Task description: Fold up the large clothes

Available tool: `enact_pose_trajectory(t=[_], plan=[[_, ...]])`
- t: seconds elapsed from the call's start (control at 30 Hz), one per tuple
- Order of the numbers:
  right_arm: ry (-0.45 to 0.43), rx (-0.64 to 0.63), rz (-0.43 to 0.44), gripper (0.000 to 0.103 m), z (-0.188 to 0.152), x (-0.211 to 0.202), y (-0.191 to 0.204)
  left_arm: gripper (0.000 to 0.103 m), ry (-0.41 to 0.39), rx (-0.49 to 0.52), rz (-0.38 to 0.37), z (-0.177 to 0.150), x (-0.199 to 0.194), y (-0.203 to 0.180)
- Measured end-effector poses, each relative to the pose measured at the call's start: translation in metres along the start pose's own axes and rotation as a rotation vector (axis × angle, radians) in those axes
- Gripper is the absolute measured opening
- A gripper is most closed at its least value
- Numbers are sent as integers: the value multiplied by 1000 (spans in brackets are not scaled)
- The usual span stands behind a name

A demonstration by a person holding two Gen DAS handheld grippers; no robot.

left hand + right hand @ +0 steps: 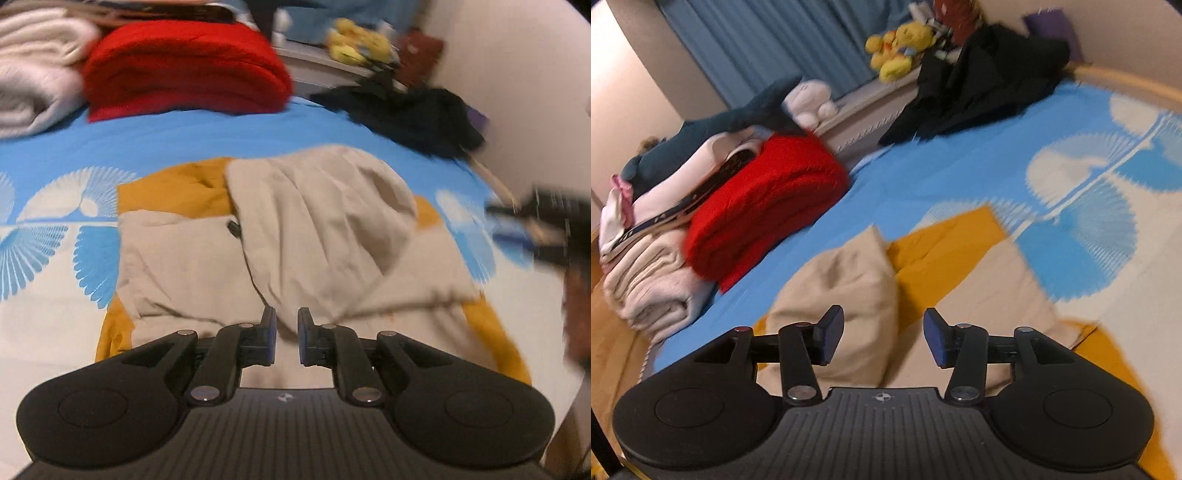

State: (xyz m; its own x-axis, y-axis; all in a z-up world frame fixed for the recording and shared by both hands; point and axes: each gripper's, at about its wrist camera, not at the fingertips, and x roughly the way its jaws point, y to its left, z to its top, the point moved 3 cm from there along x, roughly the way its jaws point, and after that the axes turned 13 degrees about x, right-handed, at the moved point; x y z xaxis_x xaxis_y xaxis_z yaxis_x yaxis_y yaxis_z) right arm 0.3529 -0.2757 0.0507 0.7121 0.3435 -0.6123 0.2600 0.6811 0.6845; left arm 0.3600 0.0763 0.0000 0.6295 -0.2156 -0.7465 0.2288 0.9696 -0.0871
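A large beige garment [314, 229] with a mustard-yellow side [184, 188] lies on the bed, and one beige flap is folded over its middle. My left gripper [287, 332] hovers over its near edge. Its jaws stand a narrow gap apart with only cloth showing below them. In the right wrist view the same beige garment [842, 273] and its mustard part [945, 240] lie under my right gripper [882, 339], which is open wide and holds nothing. That right gripper shows as a dark blur [535, 229] at the right edge of the left wrist view.
A blue and white patterned sheet [184, 140] covers the bed. A folded red blanket [184, 70] and pale blankets [33, 74] are stacked at the far left. Black clothes [413, 114] are heaped at the far right, below a yellow plush toy [901, 44] on the ledge.
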Motion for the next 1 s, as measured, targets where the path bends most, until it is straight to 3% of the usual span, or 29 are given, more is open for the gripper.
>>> enact_pose_trajectory(t=[0.13, 0.4, 0.57, 0.6, 0.63, 0.67, 0.73, 0.93, 1.0], plan=[[75, 44, -11, 50, -13, 27, -1, 22, -19, -67, -19, 14, 16, 5], [165, 130, -13, 55, -25, 93, -9, 27, -10, -126, -14, 25, 21, 15], [166, 192, 76, 53, -23, 112, -13, 28, -17, -145, -17, 27, 15, 25], [156, 183, 86, 39, -24, 112, -12, 28, -14, -146, -11, 27, 15, 27], [139, 174, 93, 14, -24, 111, -11, 28, -12, -150, -5, 27, 15, 30], [130, 171, 104, 4, -25, 109, -10, 28, -13, -156, -2, 27, 15, 31], [109, 174, 148, 0, -25, 101, -7, 28, -13, -166, 1, 27, 16, 33], [25, 138, 255, 0, -22, 36, 16, 28, -19, -173, 3, 28, 16, 33], [40, 140, 154, 0, -32, 33, 3, 28, -17, -170, 6, 28, 18, 32]])
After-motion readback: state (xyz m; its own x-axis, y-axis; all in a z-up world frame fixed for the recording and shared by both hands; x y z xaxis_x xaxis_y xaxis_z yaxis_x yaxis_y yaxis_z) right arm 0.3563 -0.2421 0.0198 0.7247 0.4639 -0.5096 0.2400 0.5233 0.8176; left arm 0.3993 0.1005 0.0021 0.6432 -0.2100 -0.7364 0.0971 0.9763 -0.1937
